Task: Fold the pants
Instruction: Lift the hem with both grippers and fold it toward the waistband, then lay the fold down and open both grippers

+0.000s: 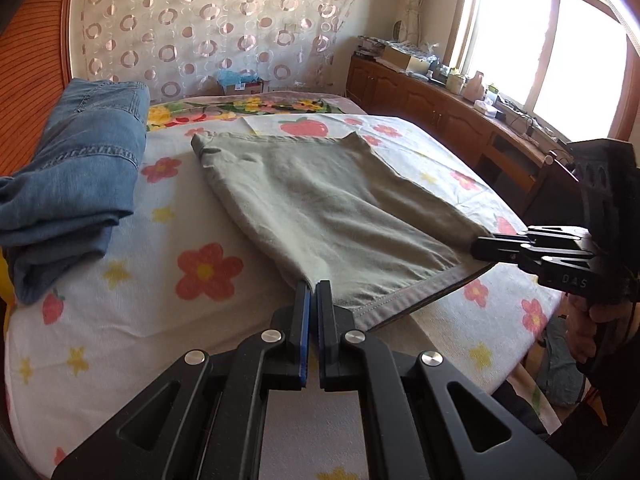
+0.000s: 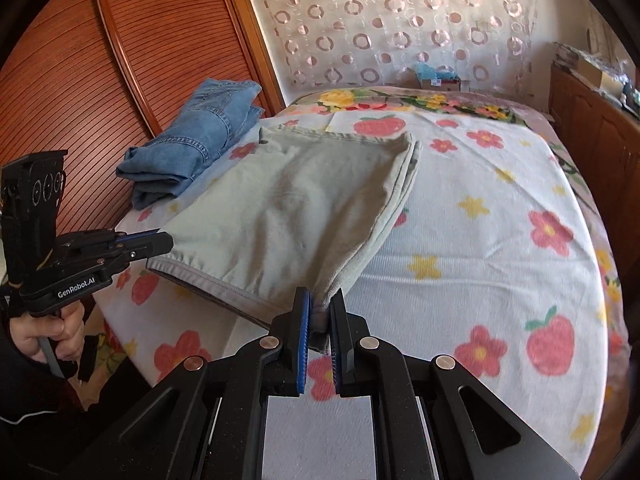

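- Pants [image 1: 320, 200] on the bed [image 1: 120, 320], near hem lifted at 6 o'clock.
- Left claw [image 1: 313, 292] and right claw [image 2: 320, 312] each clamped on a hem corner.
- I'd keep the hem taut and lay it level, clear of the jeans [image 1: 80, 184] at 10 o'clock.

Folded jeans [image 1: 76, 184] lie well left of the jaws on the flowered bedspread [image 2: 480, 240] — beyond, a circle-patterned curtain [image 1: 208, 24]; wooden cabinets [image 1: 432, 108] and a bright window [image 1: 560, 40] stand far right.
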Demonstrator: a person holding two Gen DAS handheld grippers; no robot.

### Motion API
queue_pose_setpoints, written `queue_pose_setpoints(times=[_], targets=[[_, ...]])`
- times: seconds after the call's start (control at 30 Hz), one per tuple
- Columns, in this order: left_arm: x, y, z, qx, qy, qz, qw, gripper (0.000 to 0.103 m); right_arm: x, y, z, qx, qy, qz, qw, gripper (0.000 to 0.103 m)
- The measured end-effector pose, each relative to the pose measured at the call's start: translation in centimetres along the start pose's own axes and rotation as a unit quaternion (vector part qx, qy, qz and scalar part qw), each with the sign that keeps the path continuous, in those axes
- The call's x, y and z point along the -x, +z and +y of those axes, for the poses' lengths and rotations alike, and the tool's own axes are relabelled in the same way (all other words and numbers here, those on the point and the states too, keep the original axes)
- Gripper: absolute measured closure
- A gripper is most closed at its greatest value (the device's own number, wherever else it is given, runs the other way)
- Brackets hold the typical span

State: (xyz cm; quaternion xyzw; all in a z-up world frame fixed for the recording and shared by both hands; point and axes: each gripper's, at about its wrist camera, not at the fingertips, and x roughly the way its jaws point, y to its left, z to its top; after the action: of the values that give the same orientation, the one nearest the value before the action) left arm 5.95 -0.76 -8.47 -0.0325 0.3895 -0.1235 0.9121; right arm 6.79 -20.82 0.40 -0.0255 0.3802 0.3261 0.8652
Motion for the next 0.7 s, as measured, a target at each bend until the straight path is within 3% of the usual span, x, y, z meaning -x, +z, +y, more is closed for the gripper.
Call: queue_pose_setpoints(times=[0.43,0.63,0.7], targets=[[-0.9,-1.5,0.3,0.006,0.021,0.017,0.9996,0.098,-1.3,-1.0,0.7,0.010,-0.026,0.000,1.000,0.094],[-0.8,-1.5,0.6,0.003,0.034,0.015,0.9993,0.070,-1.2,-1.4,0.3,0.004,-0.029,0.001,1.000,0.094],[-0.7,-1.4,0.8,0.006,0.034,0.014,0.9993,0.047,-1.0,-1.5,0.4,0.005,-0.029,0.000,1.000,0.094]])
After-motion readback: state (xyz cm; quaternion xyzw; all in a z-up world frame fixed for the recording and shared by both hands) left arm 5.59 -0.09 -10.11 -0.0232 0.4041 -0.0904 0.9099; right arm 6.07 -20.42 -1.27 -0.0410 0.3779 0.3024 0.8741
